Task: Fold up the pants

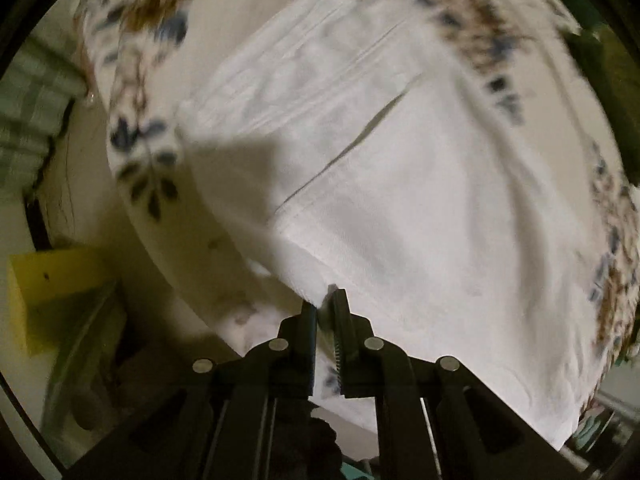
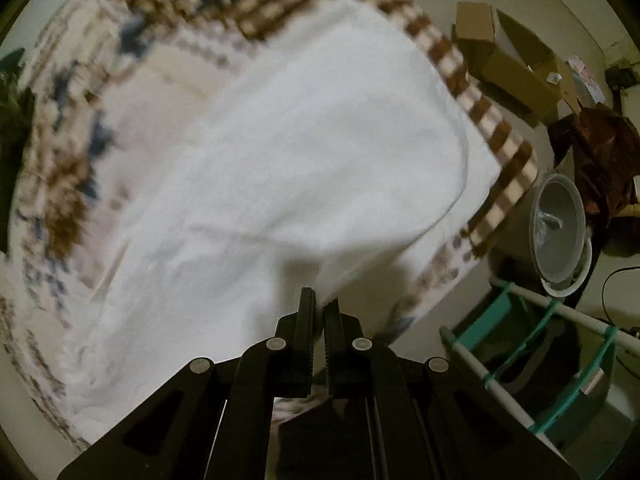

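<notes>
both tools pinching the white pants over the bed

your left tool (image 1: 325, 303) is clenched on the near hem edge of the white pants (image 1: 400, 184), with cloth caught between its two fingers. your right tool (image 2: 320, 303) is clenched the same way on a lifted edge of the pants (image 2: 288, 152), the cloth rising into the narrow gap between its fingers.

beyond both tools the pants spread out over a bed cover (image 1: 132, 92) printed with blue and brown flowers; in the right view its border (image 2: 496, 136) shows brown and cream checks. a long seam and a dark slit run across the cloth in the left view.

past the bed's edge, to your right, you see a teal and white rack (image 2: 552, 344), a grey tub (image 2: 560, 232) and cardboard boxes (image 2: 508, 56) on the floor. to your left lies something yellow (image 1: 52, 280), blurred.
</notes>
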Motion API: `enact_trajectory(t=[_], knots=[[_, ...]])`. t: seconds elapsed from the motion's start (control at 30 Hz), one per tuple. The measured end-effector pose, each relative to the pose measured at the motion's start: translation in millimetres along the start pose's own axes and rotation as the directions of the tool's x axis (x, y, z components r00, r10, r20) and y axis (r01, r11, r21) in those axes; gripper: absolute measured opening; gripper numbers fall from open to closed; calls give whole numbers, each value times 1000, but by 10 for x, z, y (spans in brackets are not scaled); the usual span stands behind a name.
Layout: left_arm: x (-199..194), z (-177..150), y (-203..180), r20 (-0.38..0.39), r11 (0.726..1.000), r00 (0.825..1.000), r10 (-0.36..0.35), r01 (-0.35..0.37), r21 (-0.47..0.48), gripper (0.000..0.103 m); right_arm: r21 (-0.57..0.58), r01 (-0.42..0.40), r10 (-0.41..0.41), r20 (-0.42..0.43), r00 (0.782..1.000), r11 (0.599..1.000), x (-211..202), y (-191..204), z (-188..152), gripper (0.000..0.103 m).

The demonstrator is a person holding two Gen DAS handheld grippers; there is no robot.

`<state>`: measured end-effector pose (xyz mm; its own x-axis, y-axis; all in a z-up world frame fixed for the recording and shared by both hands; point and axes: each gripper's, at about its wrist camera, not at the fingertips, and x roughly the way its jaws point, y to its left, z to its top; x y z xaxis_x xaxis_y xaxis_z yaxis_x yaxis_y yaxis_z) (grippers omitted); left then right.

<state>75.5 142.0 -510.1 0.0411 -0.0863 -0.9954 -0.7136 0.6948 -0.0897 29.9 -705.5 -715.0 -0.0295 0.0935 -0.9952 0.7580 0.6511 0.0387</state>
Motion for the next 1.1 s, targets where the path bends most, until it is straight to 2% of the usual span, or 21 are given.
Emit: enact_trajectory(t=[0.07, 0.23, 0.3, 0.37, 0.47, 0.5, 0.53, 0.57, 0.67, 0.87, 0.97, 1.0, 1.1], knots=[[87, 6, 39, 1, 1000, 1000, -3, 3, -12, 6, -11, 12, -12, 2, 1000, 1000, 110, -64, -30, 4], [91, -8, -57, 12, 998, 1000, 29, -30, 57, 10, -60, 16, -18, -34, 999, 998, 338, -117, -15, 6], [-35, -20, -136, 34, 995, 999, 42, -45, 84, 12, -67, -23, 18, -73, 997, 997, 394, -190, -12, 17], [-155, -35, -196, 58, 994, 996, 62, -67, 91, 16, -48, -67, 62, -105, 993, 997, 366, -371, -13, 37], [-390, -85, -343, 129, 992, 990, 49, -63, 111, 38, 2, -128, 128, -75, 989, 992, 198, -696, 15, 41], [-475, -108, -425, 155, 991, 987, 37, -57, 124, 57, 23, -150, 151, -47, 987, 988, 118, -834, 36, 42], [-517, -125, -502, 166, 989, 986, 24, -48, 139, 83, 44, -173, 174, -21, 985, 984, 50, -962, 66, 43], [-542, -150, -571, 174, 987, 985, 12, -39, 153, 91, 77, -200, 200, 13, 980, 977, -27, -1127, 113, 43], [-547, -258, -854, 198, 975, 980, -7, -37, 220, 92, 167, -273, 264, 74, 962, 948, -118, -1475, 268, 44], [-220, -599, -1357, 112, 927, 994, -8, -35, 374, 92, 303, -332, 310, 122, 943, 893, -32, -1790, 580, 44], [-21, -779, -1556, 74, 899, 997, 23, -53, 435, 92, 357, -375, 354, 127, 927, 856, 170, -1833, 637, 44], [48, -841, -1598, 58, 890, 998, 35, -58, 452, 92, 384, -409, 388, 136, 912, 828, 248, -1851, 638, 44], [213, -996, -1635, 20, 869, 998, 63, -64, 491, 92, 456, -557, 527, 205, 825, 694, 392, -1924, 571, 44]])
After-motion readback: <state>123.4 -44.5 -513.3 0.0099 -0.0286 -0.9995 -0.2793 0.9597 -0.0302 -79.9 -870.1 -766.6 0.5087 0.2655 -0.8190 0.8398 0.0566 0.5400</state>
